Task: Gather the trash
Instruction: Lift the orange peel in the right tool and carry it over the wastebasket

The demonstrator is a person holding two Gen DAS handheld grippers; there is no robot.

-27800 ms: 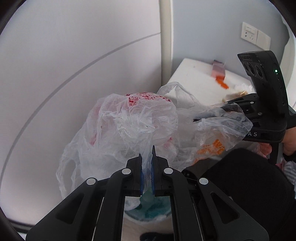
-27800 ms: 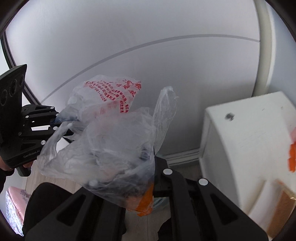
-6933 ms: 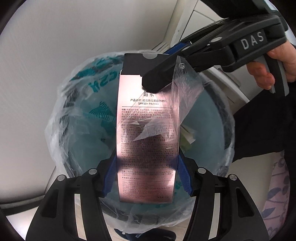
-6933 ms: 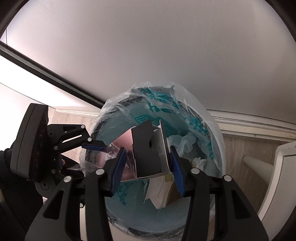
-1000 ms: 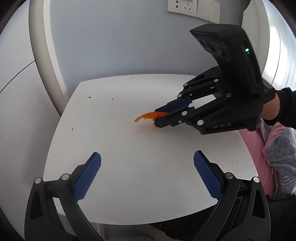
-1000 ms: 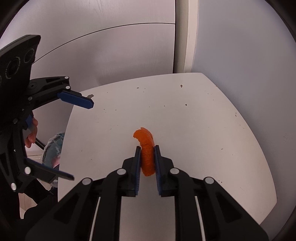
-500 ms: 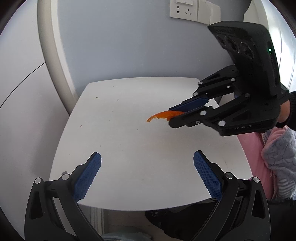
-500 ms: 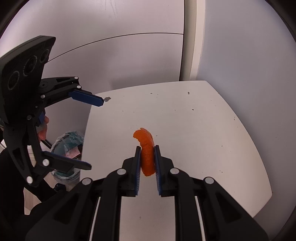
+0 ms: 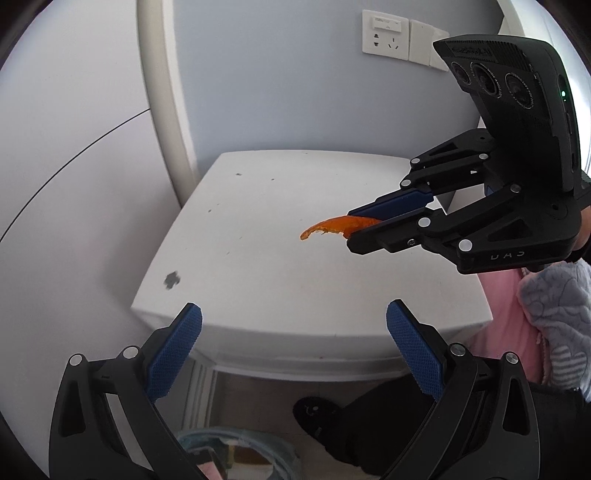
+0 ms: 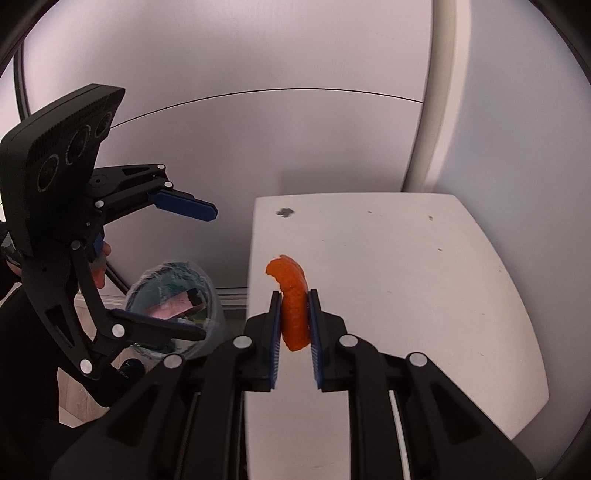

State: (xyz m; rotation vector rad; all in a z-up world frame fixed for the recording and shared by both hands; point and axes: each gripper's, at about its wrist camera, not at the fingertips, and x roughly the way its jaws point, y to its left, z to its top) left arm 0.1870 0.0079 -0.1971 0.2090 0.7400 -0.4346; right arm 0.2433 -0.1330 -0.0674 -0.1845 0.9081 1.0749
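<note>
My right gripper (image 10: pixel 293 295) is shut on a curled orange peel (image 10: pixel 291 295) and holds it in the air above the left edge of the white table (image 10: pixel 406 280). In the left wrist view the peel (image 9: pixel 332 226) sticks out of the right gripper (image 9: pixel 354 229) over the table (image 9: pixel 288 266). My left gripper (image 9: pixel 293 332) is open and empty, off the table's near edge. In the right wrist view the left gripper (image 10: pixel 203 273) hangs above the lined trash bin (image 10: pixel 173 295) on the floor, which holds a pink box.
The table stands in a corner between a grey wall with a socket (image 9: pixel 386 35) and a white curved panel (image 10: pixel 221 129). A dark speck (image 9: pixel 171 279) marks the table's corner. A pink and grey fabric (image 9: pixel 546 317) lies to its right.
Both grippers have pulled back from the table toward the bin side. The right gripper has carried the peel off the table top to its edge. The bin now shows nearer.
</note>
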